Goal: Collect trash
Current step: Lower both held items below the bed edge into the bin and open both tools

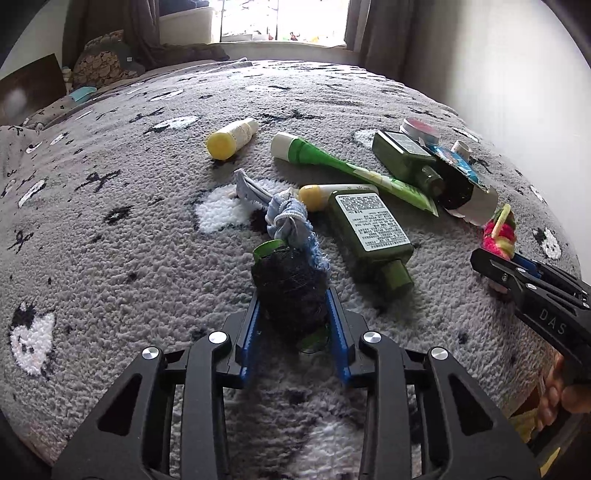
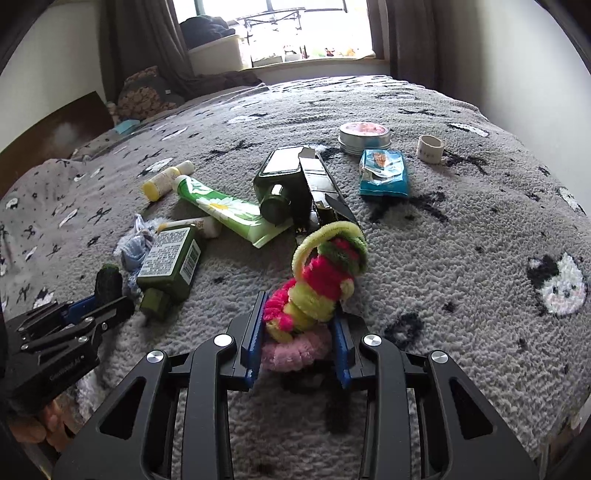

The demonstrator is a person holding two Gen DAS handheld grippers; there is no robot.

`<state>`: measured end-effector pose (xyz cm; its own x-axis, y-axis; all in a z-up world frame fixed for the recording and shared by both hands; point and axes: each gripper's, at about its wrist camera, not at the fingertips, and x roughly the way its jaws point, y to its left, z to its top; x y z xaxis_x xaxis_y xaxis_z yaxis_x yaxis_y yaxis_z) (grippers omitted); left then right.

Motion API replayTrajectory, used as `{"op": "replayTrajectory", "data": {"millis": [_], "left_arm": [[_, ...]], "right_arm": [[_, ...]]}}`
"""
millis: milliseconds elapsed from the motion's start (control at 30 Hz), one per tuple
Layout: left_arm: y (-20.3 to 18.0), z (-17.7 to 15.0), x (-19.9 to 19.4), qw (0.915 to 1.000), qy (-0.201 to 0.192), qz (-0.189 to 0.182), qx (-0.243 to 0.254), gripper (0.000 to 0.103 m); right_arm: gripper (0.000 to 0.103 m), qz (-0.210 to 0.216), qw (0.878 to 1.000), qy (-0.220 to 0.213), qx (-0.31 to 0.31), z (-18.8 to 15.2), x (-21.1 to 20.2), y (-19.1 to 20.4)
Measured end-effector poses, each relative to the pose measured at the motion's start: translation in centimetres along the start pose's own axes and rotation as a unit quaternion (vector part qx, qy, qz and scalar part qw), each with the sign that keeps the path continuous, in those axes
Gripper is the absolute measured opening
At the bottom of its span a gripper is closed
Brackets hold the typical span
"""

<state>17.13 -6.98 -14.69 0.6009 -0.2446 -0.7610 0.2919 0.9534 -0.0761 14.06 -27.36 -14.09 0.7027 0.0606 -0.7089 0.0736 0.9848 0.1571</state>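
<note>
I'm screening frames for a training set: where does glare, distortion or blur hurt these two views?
Left wrist view: the window is blown out white, the bed's blanket bulges from fisheye, objects stay sharp. Right wrist view: same washed-out window, corners vignetted black, little blur.

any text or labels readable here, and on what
"DAS": white letters on the right gripper body, in the left wrist view.
Small white print on the left gripper body: too blurred to read.
White label on the near green bottle: dense print and barcode, too small to read.
Blue packet: print unreadable.
</note>
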Motion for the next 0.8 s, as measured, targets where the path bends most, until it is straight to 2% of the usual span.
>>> {"op": "replayTrajectory", "data": {"millis": [167, 267, 567, 667, 800], "left_arm": [[-0.3, -1.6, -1.9, 0.9996, -0.012, 0.005, 0.025, 0.03], [-0.1, -2.6, -3.6, 0.9996, -0.018, 0.002, 0.023, 0.03], [-0.4, -7.2, -12.1, 0.9978, -0.06, -0.019, 0.02, 0.03], [-0.6, -9.6, -13.6, 0.9978, -0.056, -0.029, 0.022, 0.03], [-1.0, -12.8, -13.2, 0.9984, -0.018, -0.047, 0.026, 0.03]], "right_arm": [[0.032, 0.009, 1.0, -0.012, -0.019, -1.5, -2.7, 0.9], [0.032, 0.017, 0.999, -0.023, -0.027, -2.4, -4.5, 1.5], [0.032, 0.054, 0.995, -0.058, -0.061, -6.2, -11.6, 3.8], [0.032, 0.068, 0.994, -0.048, -0.074, -8.0, -12.4, 4.5], [0.032, 0.083, 0.992, -0.014, -0.092, -11.0, -12.5, 5.4]]}}
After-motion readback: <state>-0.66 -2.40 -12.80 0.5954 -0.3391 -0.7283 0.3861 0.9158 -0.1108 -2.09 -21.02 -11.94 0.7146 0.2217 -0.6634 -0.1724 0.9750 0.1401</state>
